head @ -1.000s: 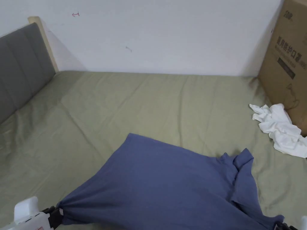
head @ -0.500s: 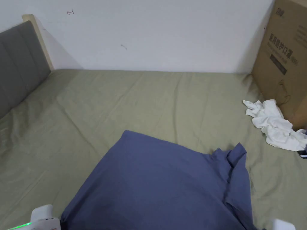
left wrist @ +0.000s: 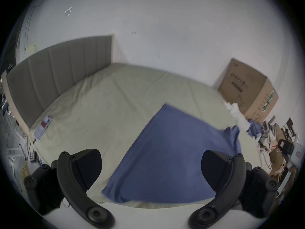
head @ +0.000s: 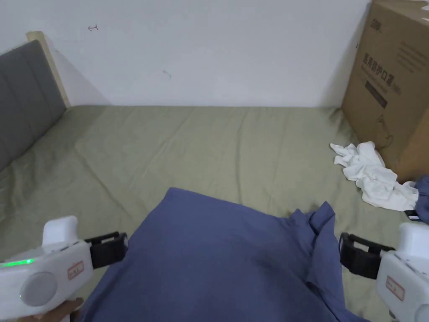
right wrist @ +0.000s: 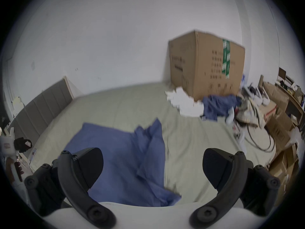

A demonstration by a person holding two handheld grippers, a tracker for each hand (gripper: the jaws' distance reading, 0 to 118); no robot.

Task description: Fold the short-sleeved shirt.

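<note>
A blue short-sleeved shirt (head: 226, 260) lies spread on the olive bed sheet (head: 201, 142), with one sleeve (head: 324, 235) bunched up on its right side. In the head view my left gripper (head: 109, 248) hovers at the shirt's left edge and my right gripper (head: 354, 255) at its right edge. Both stand open with nothing between the jaws. The left gripper view looks down on the shirt (left wrist: 166, 151) between its wide-apart jaws (left wrist: 151, 168). The right gripper view has the shirt (right wrist: 125, 156) and its crumpled sleeve between its own spread jaws (right wrist: 152, 168), and the left gripper (right wrist: 22, 144) far off at the left.
A large cardboard box (head: 394, 84) stands on the bed's far right corner against the white wall. A crumpled white garment (head: 370, 176) lies beside it, with another blue cloth (right wrist: 217, 107) to its right. A grey padded headboard (head: 21, 109) runs along the left. Clutter and cables (right wrist: 257, 133) sit off the right side.
Both grippers have let go of the shirt's lower corners and risen, now open beside its edges. The shirt has settled flatter on the bed. The head camera has shifted slightly.
</note>
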